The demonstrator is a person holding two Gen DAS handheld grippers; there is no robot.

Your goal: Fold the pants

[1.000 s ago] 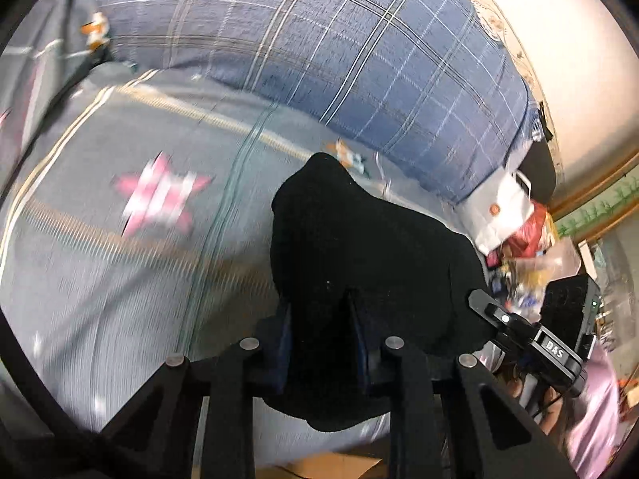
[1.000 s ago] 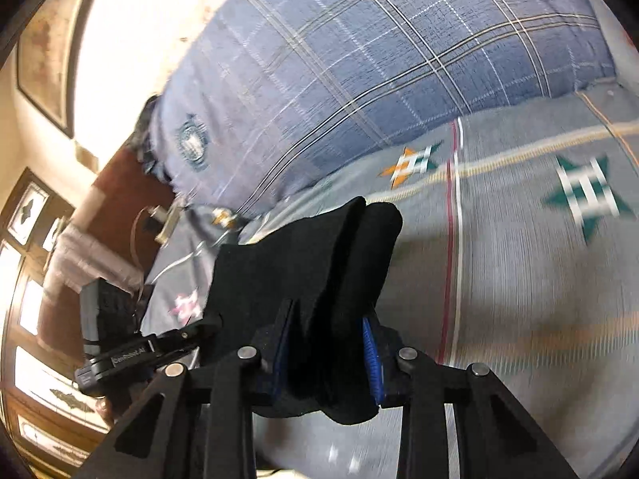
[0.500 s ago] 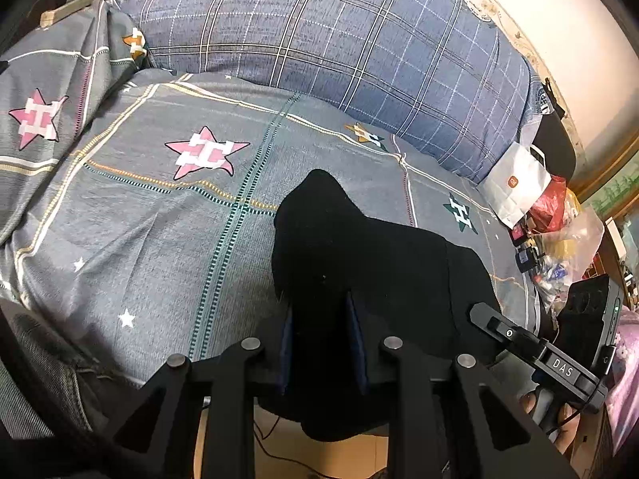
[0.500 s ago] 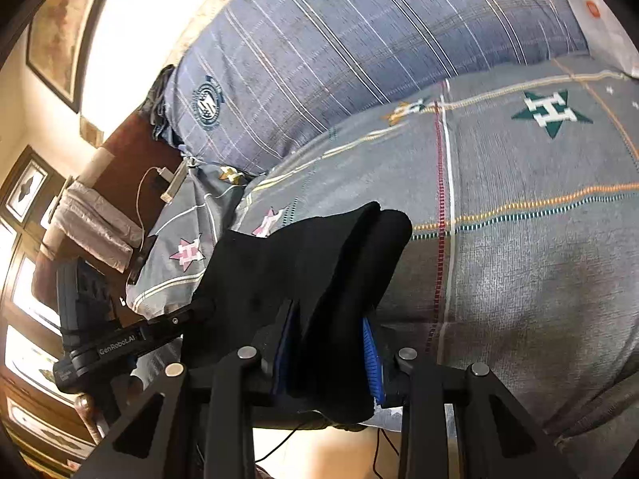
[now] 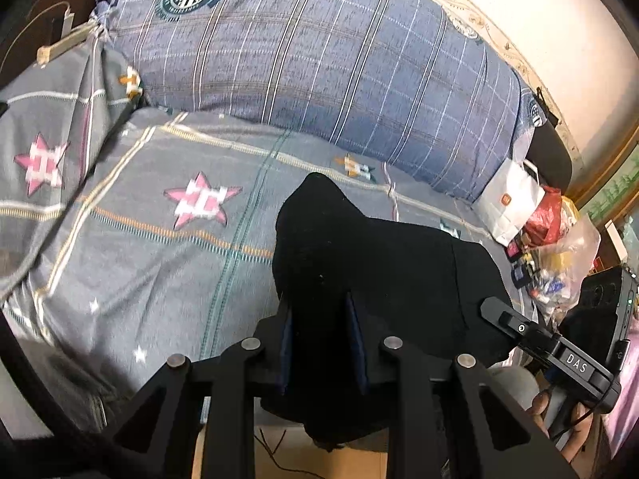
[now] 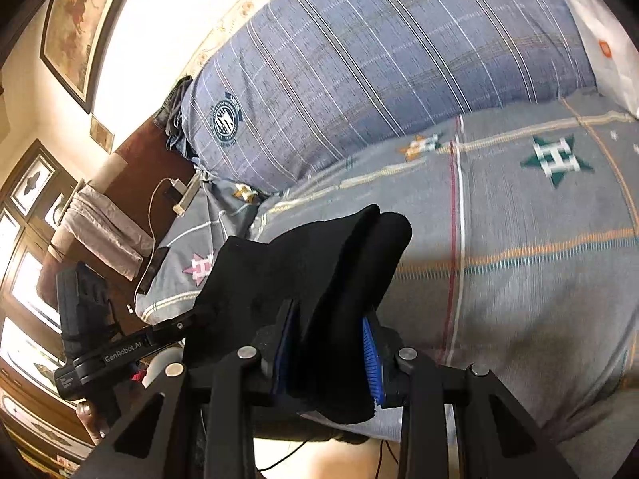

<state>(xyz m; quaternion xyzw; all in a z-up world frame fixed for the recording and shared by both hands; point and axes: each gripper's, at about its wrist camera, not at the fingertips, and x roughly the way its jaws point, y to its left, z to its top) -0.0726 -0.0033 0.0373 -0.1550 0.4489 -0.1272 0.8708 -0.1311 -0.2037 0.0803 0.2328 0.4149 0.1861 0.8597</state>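
Note:
The black pants [image 5: 359, 255] hang bunched between my two grippers above the near edge of the bed. My left gripper [image 5: 319, 307] is shut on one end of the pants. My right gripper [image 6: 329, 315] is shut on the other end, where the cloth [image 6: 319, 263] is doubled over itself. The other gripper shows at the right in the left wrist view [image 5: 559, 351] and at the left in the right wrist view [image 6: 116, 351]. The part of the pants below the jaws is hidden.
The bed has a grey sheet with star patterns [image 5: 159, 239]. A large blue plaid pillow [image 5: 319, 60] lies along the far side. A white bag [image 5: 509, 203] and plastic bags sit at the right. A headboard with a charger cable [image 6: 159, 199] stands at the left.
Both grippers have kept hold of the pants. The views have swung a little over the bed, and the pillow now fills more of each view.

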